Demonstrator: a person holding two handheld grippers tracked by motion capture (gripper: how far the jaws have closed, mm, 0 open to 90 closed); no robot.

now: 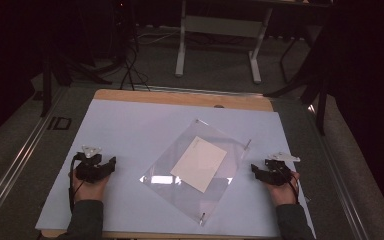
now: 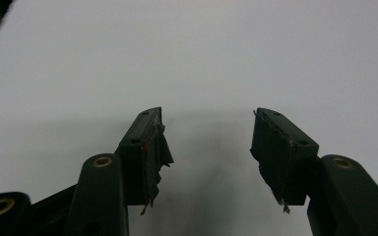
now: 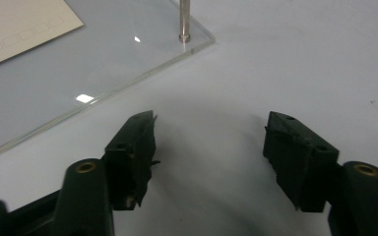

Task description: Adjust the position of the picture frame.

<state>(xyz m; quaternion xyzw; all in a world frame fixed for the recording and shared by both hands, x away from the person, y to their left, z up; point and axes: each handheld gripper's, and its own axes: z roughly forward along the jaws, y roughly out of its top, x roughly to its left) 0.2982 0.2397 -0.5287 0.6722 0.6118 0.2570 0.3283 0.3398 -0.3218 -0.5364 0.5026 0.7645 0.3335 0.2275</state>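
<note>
A clear plastic sheet [image 1: 195,170] is lying flat in the middle of the tabletop [image 1: 120,125], turned so its corners are pointing like a diamond. Thin metal pins [image 3: 183,22] are standing upright at its corners. A cream card [image 1: 199,163] is lying flat at the sheet's centre, turned the same way, with faint print along one edge. Ceiling light is glinting off the sheet's near-left part.

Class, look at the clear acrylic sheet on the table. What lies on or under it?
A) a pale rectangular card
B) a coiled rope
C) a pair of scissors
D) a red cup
A: a pale rectangular card lies within the outline of the clear acrylic sheet, between the two open hand-held grippers, left and right.
</note>
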